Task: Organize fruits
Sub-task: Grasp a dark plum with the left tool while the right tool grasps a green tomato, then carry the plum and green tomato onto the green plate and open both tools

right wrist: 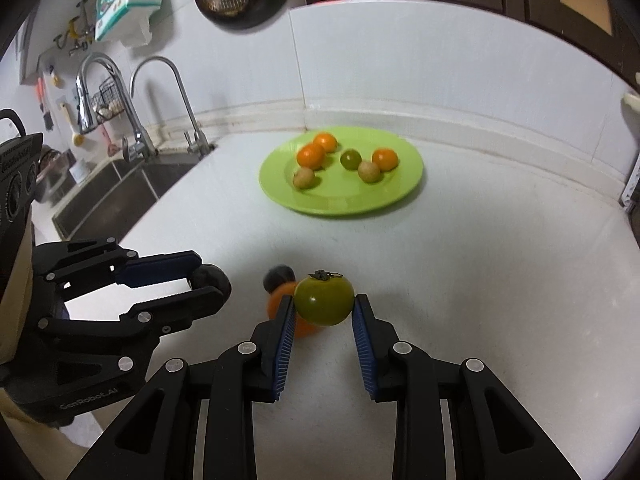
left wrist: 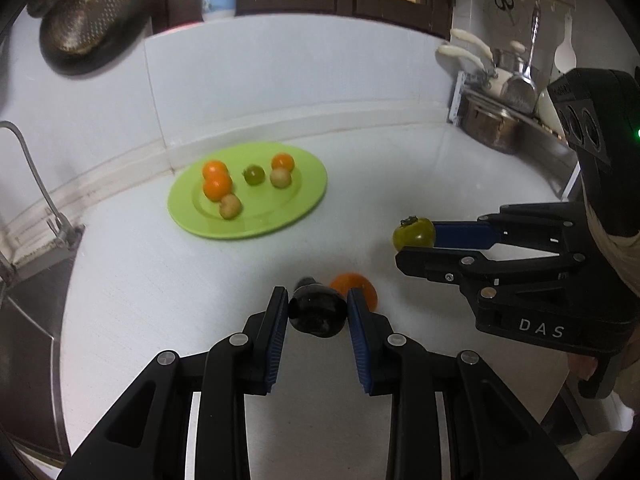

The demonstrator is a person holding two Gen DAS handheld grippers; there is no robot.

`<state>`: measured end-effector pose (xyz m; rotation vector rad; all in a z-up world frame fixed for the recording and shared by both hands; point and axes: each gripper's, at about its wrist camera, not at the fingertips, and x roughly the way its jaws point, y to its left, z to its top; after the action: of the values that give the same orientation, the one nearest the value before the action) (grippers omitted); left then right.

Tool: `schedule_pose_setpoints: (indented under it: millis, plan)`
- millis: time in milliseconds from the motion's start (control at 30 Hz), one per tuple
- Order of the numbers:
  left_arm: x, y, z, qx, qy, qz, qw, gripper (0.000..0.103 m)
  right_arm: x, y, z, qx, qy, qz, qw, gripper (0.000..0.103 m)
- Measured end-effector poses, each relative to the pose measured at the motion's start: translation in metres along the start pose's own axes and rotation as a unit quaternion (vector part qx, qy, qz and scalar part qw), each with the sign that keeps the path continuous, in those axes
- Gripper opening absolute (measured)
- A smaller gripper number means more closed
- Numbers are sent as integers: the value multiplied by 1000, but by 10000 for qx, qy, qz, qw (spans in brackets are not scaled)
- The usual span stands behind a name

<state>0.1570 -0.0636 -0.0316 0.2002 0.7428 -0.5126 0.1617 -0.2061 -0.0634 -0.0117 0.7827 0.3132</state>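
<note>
Left wrist view: left gripper (left wrist: 318, 310) pinches a glossy, near-black round fruit (left wrist: 317, 316) between its ribbed blue pads, held over the white matte counter (left wrist: 160, 300). Behind it, a smooth orange fruit (left wrist: 356, 286) sits on the counter, partly hidden. To the right, the right gripper (left wrist: 416, 246) clamps a green tomato (left wrist: 414, 234), dark calyx on top. Farther back, a flat lime-green plastic plate (left wrist: 304, 200) carries three orange fruits, one small green one and two pale tan ones.

Right wrist view: right gripper (right wrist: 324, 306) squeezes the green tomato (right wrist: 324, 299), skin shiny, shape slightly flattened. The orange fruit (right wrist: 280, 304) and another dark round fruit (right wrist: 278, 276) lie on the counter just behind it, touching. At left, the left gripper (right wrist: 210, 280) is closed on its dark fruit (right wrist: 214, 276). Plate (right wrist: 404, 192) sits well beyond, near the tiled wall corner; steel sink (right wrist: 120, 184) at left.
</note>
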Motion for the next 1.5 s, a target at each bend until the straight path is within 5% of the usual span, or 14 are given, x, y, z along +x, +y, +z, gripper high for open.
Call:
schedule_pose_setpoints:
  millis: [467,967,1500]
  plan:
    - [-15,22,33,96,-544,250,9982,30,-19,17,40,6,-645,-8,9979,30]
    - [6,46,89,184,-833,466,9953,30,0,3,87,51,-879,-25,9961,30]
    - [66,79,135,122,-588,518,9969,30,59,-26,139,15,-663,-13,9978,30]
